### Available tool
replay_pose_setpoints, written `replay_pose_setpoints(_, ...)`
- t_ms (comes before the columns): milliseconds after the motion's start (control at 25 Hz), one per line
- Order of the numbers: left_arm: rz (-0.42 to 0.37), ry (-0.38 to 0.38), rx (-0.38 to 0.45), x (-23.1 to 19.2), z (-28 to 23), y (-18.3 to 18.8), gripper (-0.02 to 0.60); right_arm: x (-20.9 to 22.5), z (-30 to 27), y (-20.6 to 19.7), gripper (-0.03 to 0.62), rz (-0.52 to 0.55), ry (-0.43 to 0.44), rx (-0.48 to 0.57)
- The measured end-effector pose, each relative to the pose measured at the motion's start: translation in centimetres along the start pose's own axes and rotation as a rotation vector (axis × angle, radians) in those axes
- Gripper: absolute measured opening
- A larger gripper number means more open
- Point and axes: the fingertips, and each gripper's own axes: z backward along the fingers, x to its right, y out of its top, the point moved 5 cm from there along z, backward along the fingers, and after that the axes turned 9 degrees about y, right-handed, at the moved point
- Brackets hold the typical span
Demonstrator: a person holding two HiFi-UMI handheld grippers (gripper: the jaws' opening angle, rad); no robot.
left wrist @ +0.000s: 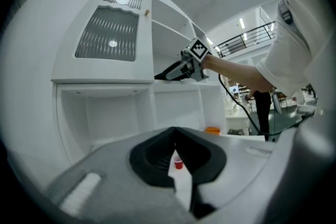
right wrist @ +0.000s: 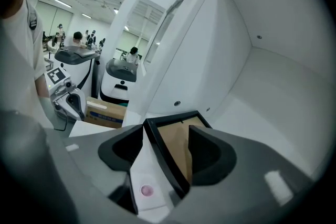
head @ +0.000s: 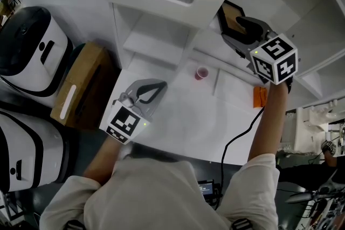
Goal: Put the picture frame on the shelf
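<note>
White shelf unit (head: 153, 35) w/ tabletop (head: 183, 116) is shown. At 1 o'clock, picture frame (head: 233, 18) is clamped by right gripper (head: 237, 28) at a shelf bay; left gripper (head: 159, 86), 8 o'clock, is closed, empty. If released tilted, frame could be toppled.

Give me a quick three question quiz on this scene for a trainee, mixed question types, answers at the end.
1. True or false: the left gripper holds something.
2. What stands on the white table ahead of it? A) a small red cup B) a bottle C) a bowl
3. Fill in: the right gripper is shut on the ____, up at the shelf.
Key: 1 false, it is shut and empty. 2 A. 3 picture frame.
</note>
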Motion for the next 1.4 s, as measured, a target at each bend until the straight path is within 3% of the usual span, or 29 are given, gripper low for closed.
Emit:
replay_pose_setpoints(440,0.001,-0.001,-0.003,-0.3,0.4,-0.3,0.002,-0.5,-0.2,-0.1,0.291,-0.016,0.000,-0.018)
replay_pose_setpoints(800,0.005,-0.020,-0.005,0.0,0.7,-0.2,0.002,-0.2,0.8,0.1,0.293,-0.069,-0.032,0.033)
replay_pose_setpoints(1040,0.006,-0.007,-0.005,-0.8,0.7,-0.4,0.002,0.2,2.9,0.1,0.293,-0.133,-0.092,0.104)
replay_pose_setpoints(1400,0.005,-0.010,-0.006,-1.4,0.2,-0.6,0.002,-3.3,7.7,-2.7,0.290,-0.257,-0.186,0.249)
